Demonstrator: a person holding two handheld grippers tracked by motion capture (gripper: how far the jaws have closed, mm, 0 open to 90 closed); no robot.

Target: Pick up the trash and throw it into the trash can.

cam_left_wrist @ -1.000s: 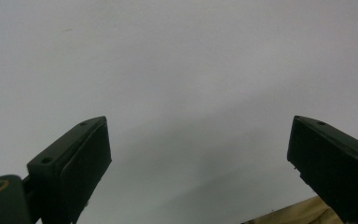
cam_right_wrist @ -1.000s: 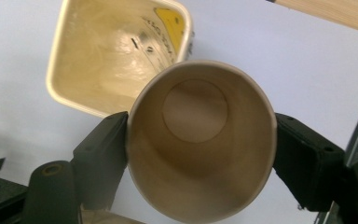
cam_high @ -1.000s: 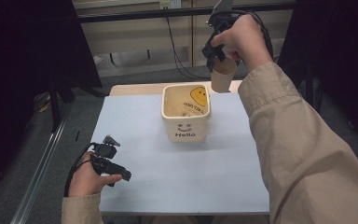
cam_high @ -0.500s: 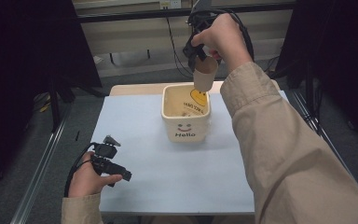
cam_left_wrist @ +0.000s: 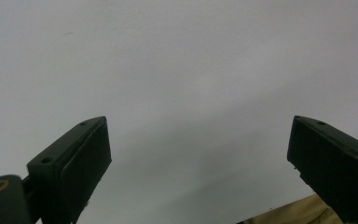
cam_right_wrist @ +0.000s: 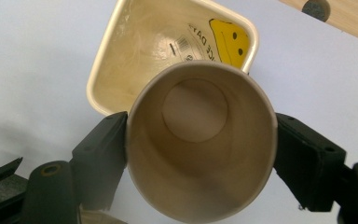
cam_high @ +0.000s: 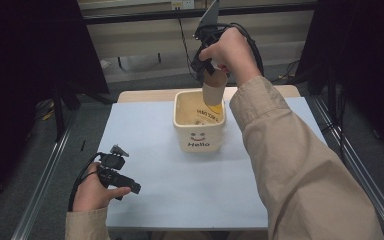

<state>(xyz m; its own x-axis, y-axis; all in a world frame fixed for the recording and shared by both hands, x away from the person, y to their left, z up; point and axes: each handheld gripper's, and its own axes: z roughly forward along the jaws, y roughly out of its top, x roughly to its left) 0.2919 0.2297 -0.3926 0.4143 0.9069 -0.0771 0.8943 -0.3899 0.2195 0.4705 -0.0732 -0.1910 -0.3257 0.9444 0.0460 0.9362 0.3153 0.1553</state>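
Seen from above: a pale blue table (cam_high: 170,195), with a cream "Hello" bin (cam_high: 200,135) standing at its far middle. Held just over the bin's far right corner, a brown paper cup (cam_high: 214,87), squeezed at the sides by the right gripper (cam_high: 207,67); open mouth faced that gripper's camera. Rested at the table's near left edge, the left gripper (cam_high: 130,187), jaws wide apart, holding nothing.

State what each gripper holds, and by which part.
Right gripper clamps the paper cup across its side walls near the rim; left gripper holds nothing.
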